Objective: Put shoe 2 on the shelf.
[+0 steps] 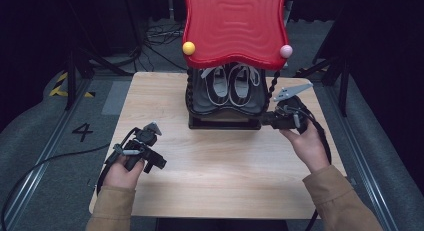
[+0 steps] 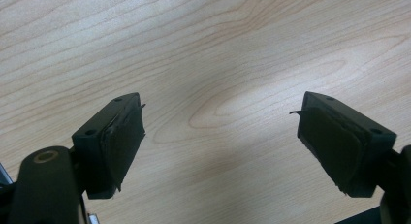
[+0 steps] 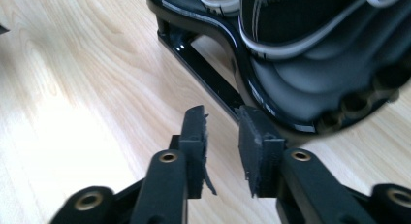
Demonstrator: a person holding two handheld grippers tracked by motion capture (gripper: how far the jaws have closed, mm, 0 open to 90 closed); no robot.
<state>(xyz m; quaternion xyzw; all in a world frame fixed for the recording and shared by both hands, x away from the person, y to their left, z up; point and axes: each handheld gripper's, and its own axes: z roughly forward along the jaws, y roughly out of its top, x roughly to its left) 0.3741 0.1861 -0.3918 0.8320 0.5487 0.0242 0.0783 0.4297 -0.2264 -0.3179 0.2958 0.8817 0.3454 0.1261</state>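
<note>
**Kid:** Where is your right gripper now?

**Helper:** It is by the front right corner of the shoe rack, down low by the black base. Your right hand holds it from the side.

**Kid:** Is it holding the rack?

**Helper:** No. In the right gripper view your two fingers stand a small way apart, and there is nothing between them. The black edge of the rack is just past the tips, very close. I cannot tell if the right tip touches it.

**Kid:** What is on the rack?

**Helper:** A pair of dark shoes with white stripes sits on the lower shelf, under the red top. The shoes are above and beyond your fingers.

**Kid:** And your left gripper?

**Helper:** It sits over the bare wooden table, well apart from the rack. In the left gripper view its fingers are wide apart and hold nothing.
</note>
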